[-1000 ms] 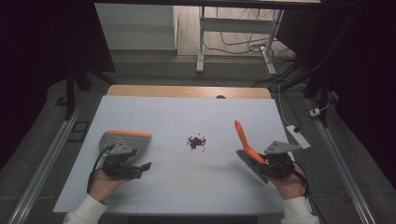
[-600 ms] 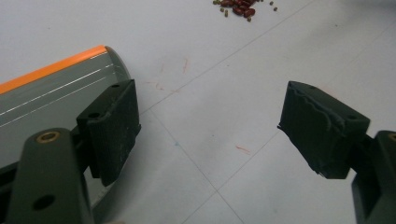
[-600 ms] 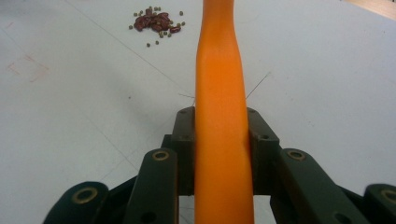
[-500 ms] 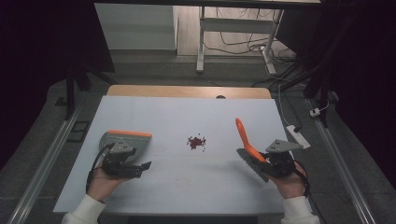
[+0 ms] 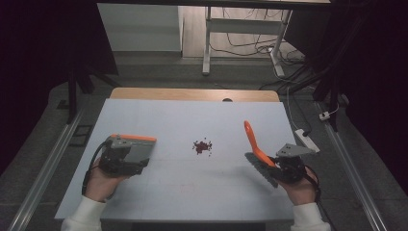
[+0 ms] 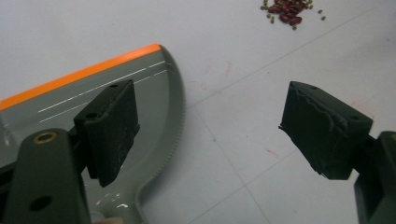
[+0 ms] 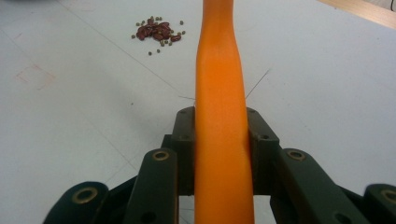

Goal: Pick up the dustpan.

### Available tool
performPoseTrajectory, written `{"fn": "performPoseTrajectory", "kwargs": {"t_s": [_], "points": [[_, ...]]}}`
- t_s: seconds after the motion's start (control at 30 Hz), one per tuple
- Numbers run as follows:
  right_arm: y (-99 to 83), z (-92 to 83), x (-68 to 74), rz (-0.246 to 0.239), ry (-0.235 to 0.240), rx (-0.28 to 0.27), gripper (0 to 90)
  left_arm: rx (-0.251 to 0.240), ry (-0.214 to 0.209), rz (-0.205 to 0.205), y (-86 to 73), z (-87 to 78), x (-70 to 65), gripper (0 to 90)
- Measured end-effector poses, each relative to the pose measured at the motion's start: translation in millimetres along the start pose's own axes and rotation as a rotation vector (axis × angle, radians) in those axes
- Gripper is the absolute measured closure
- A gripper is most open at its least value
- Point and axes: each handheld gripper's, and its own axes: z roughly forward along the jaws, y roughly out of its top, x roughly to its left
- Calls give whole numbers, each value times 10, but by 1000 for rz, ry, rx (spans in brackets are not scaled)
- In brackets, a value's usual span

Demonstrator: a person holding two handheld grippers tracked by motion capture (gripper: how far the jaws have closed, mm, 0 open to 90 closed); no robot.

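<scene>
Leftmost on the white table sits one grey dustpan with an orange front edge, and the left gripper hovers at its near end. Its jaws stand wide apart in the left gripper view, one pad over the pan's grey surface and the other over bare table, clasping nothing.

Near the table's middle lies one small heap of dark red beans, ringed by a few tiny greenish grains too small to count.

Farther right, the right gripper has its jaws clamped on the handle of one orange brush, which slants away toward the far side.

No brand, label or writing can be read on anything.
</scene>
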Motion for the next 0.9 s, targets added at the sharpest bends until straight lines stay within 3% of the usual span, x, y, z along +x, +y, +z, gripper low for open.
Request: {"fn": "performPoseTrajectory", "kwargs": {"t_s": [0.13, 0.3, 0.63, 0.9], "points": [[0, -7, 7, -13, -7, 4, 699, -22, 8, -21, -28, -72, 72, 200], [6, -3, 19, -8, -7, 2, 699, -13, 28, -58, -93, -123, 179, 200], [-5, 27, 27, -13, -4, 14, 699, 74, 67, -125, -248, -161, 336, 199], [-15, 41, 32, -16, -3, 20, 699, 137, 33, -154, -362, -152, 369, 198]]}}
